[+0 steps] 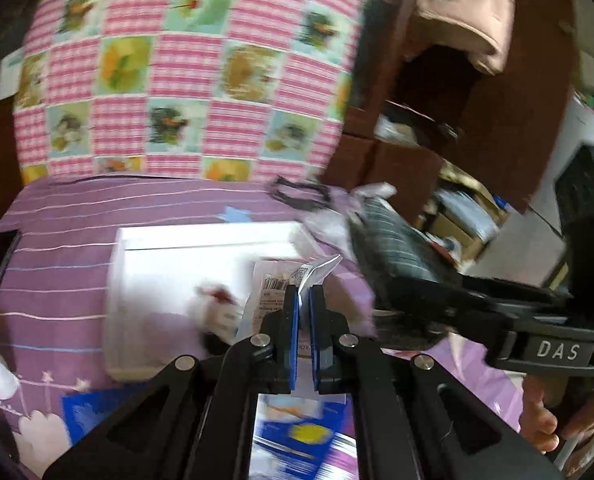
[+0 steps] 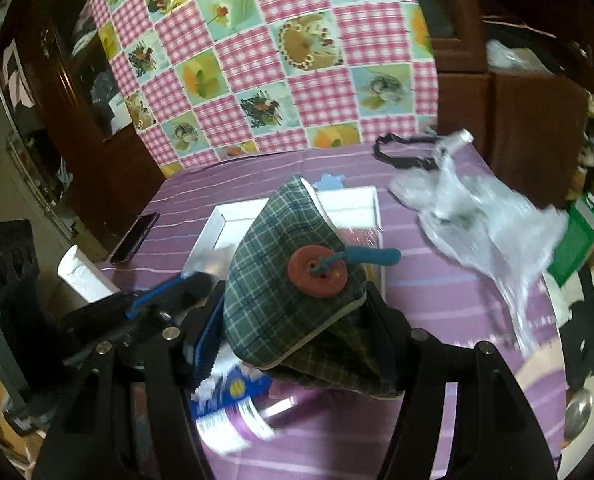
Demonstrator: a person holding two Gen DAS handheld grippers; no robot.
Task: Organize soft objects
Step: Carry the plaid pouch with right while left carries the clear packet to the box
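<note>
Our right tool (image 2: 293,320) grips a green plaid pouch (image 2: 293,280) with a red button (image 2: 317,274), held above the near edge of the white tray (image 2: 349,204) on the purple striped table (image 2: 437,292). "DAS" (image 1: 557,350) is readable on that tool's body in the left view. Our left tool (image 1: 304,300) is clamped on a thin white packet (image 1: 273,292) with a barcode label, its print too blurred to read, over the tray's right side. A crumpled clear bag (image 2: 477,212) lies right of the tray.
</note>
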